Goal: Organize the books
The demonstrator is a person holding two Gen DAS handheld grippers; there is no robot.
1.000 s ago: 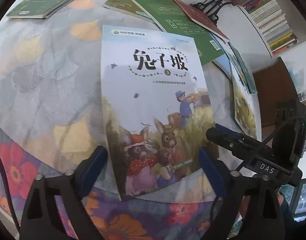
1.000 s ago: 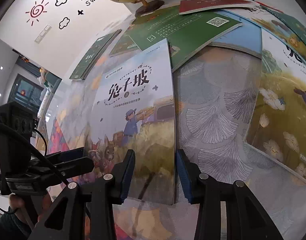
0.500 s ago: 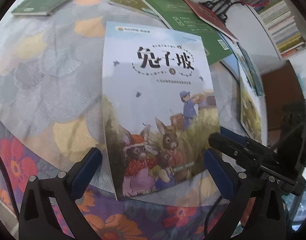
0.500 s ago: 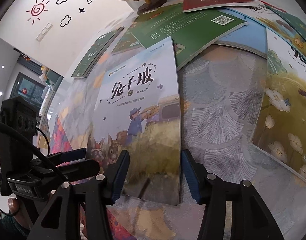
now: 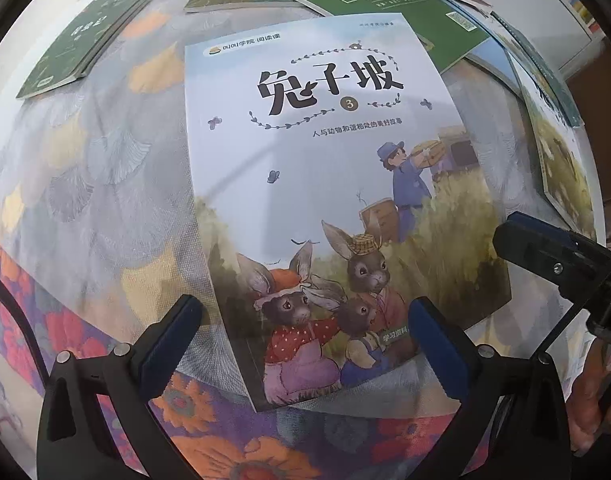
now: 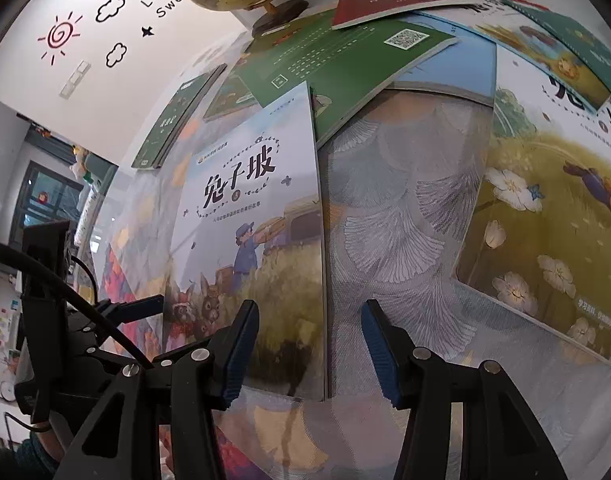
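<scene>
The rabbit book [image 5: 325, 184] lies flat straight ahead of our left tongs [image 5: 305, 344], its long side running away from us. Those jaws stand apart astride its near edge, empty. Our right tongs [image 6: 309, 356], also apart and empty, straddle its right edge.

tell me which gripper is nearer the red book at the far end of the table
Right, though only slightly. The red book lies far ahead of both. The right gripper sits at the rabbit book's near right edge; the left gripper straddles that book's near left corner, farther away.
</scene>
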